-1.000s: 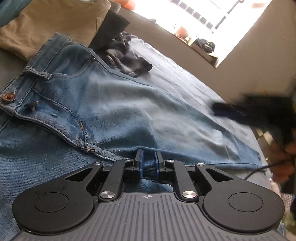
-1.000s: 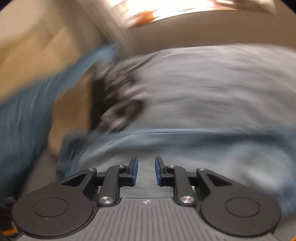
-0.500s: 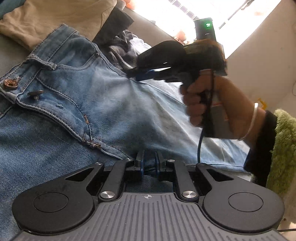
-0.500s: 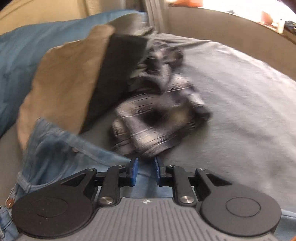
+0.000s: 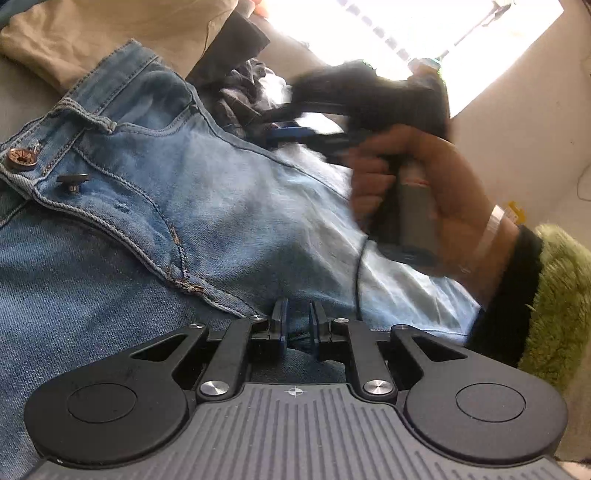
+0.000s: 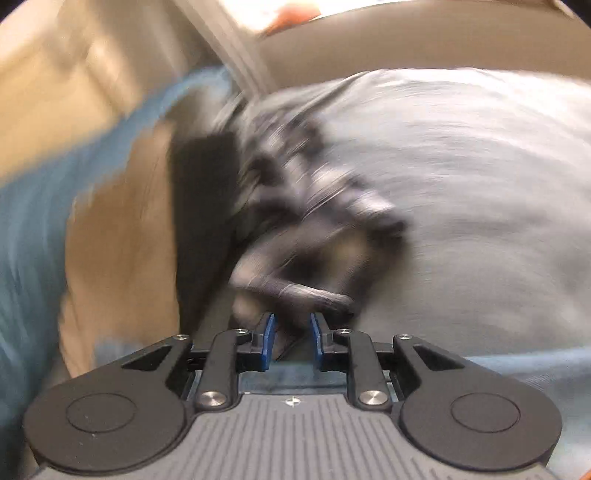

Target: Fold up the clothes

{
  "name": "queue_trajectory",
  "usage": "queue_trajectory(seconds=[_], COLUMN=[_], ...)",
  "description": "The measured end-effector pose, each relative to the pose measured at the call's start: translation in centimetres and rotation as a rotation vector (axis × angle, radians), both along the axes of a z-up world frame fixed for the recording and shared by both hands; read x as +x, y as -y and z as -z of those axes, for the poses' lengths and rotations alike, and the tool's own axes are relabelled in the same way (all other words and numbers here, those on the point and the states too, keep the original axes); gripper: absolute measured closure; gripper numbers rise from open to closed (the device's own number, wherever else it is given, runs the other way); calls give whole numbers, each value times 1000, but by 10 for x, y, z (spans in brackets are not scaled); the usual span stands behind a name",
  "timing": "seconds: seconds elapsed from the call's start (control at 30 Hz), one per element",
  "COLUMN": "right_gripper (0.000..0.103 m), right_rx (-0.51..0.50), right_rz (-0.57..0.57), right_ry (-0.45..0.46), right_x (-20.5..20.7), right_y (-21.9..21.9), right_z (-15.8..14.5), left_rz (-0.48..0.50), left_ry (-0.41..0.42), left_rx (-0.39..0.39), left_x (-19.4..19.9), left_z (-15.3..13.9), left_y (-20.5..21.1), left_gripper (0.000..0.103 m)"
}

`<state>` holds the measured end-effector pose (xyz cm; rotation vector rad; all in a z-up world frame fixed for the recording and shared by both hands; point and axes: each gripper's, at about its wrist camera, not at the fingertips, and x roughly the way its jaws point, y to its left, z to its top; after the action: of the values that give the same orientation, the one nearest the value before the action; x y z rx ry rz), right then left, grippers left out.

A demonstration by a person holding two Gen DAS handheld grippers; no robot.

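Note:
Blue jeans (image 5: 155, 206) lie spread on the bed, waistband and copper button at the left. My left gripper (image 5: 296, 325) is shut on a fold of the jeans at the crotch seam. My right gripper (image 5: 291, 134) shows in the left wrist view, held by a hand above the far edge of the jeans beside a dark plaid garment (image 5: 240, 99). In the blurred right wrist view the right gripper (image 6: 291, 341) has its blue pads a little apart with dark plaid cloth (image 6: 295, 229) between them; the blur hides whether they press on it.
A tan garment (image 5: 122, 33) and a black one (image 5: 236, 44) lie behind the jeans. Pale grey-blue bed sheet (image 6: 461, 184) spreads to the right. A green fuzzy sleeve (image 5: 557, 302) is at the right edge. A bright window sits beyond the bed.
The right gripper has moved further over the far edge of the jeans to the plaid garment, whose cloth now lies between its pads. The left gripper keeps its hold.

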<state>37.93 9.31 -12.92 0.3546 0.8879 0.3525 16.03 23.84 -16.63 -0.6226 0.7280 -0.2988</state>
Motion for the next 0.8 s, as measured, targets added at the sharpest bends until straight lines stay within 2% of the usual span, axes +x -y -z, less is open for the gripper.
queue_trajectory(seconds=[0.07, 0.17, 0.3, 0.4, 0.5, 0.53, 0.6, 0.63, 0.67, 0.73, 0.8], right_gripper=[80, 72, 66, 63, 63, 67, 81, 78, 77, 76, 76], right_rx=[61, 146, 208, 204, 267, 285, 285, 284, 233, 103, 29], right_rz=[71, 171, 357, 495, 659, 722, 841, 902, 995, 1096, 1055], right_ry=[20, 58, 58, -42, -175, -217, -187, -173, -171, -161, -139], right_x=[-13, -44, -86, -102, -123, -131, -156, -168, -181, -201, -213], right_y=[29, 96, 206, 288, 365, 392, 440, 464, 482, 506, 512], right_z=[-14, -37, -48, -32, 4, 16, 21, 24, 19, 4, -14], left_rz=[0, 1, -4, -10, -15, -15, -18, -19, -20, -23, -27], left_ry=[1, 4, -2, -11, -13, -14, -19, -23, -28, -36, -40], left_rx=[3, 12, 20, 37, 52, 56, 57, 58, 64, 85, 116], left_x=[0, -3, -5, -2, 0, 0, 0, 1, 2, 3, 3], left_z=[0, -1, -3, -4, -4, -5, -5, -6, -7, -10, -16], left_y=[1, 2, 3, 4, 6, 6, 5, 5, 5, 7, 11], left_gripper=[90, 90, 90, 90, 90, 90, 89, 89, 89, 89, 87])
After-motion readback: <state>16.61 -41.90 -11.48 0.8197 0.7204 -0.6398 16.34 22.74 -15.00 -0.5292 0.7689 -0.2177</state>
